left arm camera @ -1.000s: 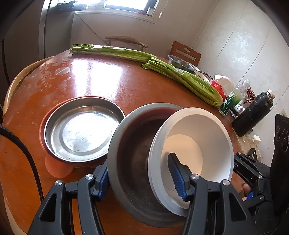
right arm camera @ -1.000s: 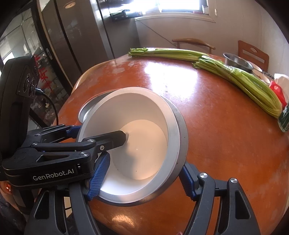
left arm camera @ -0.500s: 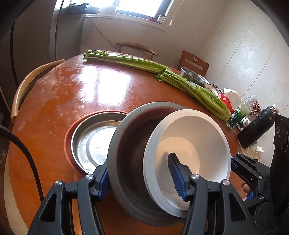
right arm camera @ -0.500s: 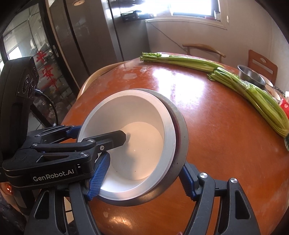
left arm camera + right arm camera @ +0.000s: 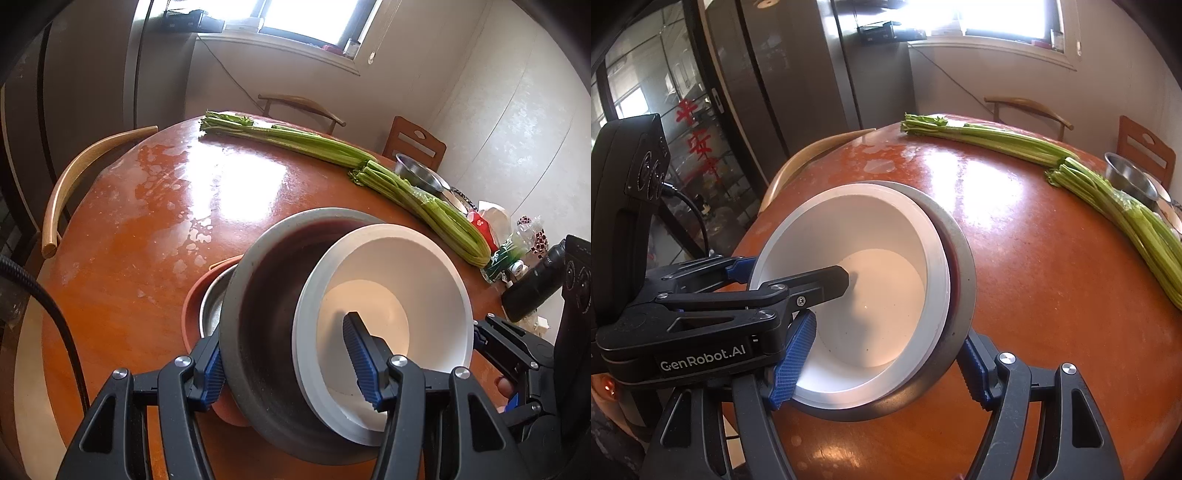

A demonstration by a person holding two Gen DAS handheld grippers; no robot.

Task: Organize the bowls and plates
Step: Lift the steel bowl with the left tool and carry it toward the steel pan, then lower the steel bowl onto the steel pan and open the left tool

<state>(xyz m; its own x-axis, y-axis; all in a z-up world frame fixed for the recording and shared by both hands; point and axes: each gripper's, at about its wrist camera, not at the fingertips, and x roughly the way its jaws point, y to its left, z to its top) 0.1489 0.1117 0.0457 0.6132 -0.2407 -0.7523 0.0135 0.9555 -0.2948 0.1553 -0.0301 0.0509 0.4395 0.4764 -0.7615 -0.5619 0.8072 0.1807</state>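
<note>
A white bowl [image 5: 388, 295] sits nested and tilted inside a larger grey bowl [image 5: 258, 314], lifted over the orange-brown round table [image 5: 147, 221]. My left gripper [image 5: 286, 354] is shut on this stack, one pad outside the grey wall, the other inside the white bowl. My right gripper [image 5: 882, 360] is shut on the opposite side of the white bowl [image 5: 868, 266] and grey bowl [image 5: 960, 266] in the same way. Behind the stack, a steel plate [image 5: 210, 306] on a reddish plate [image 5: 190, 317] shows only a sliver.
Long celery bunches [image 5: 332, 147] lie across the far side of the table. A steel bowl [image 5: 417, 173], packets, a bottle and a black flask [image 5: 535, 288] crowd the right edge. Wooden chairs [image 5: 74, 177] stand around the table, with a fridge [image 5: 798, 74] behind.
Both grippers carried the bowl stack across the table toward the steel plate. The plate, fully visible to the left before, is now mostly hidden behind the grey bowl. Neither grip changed.
</note>
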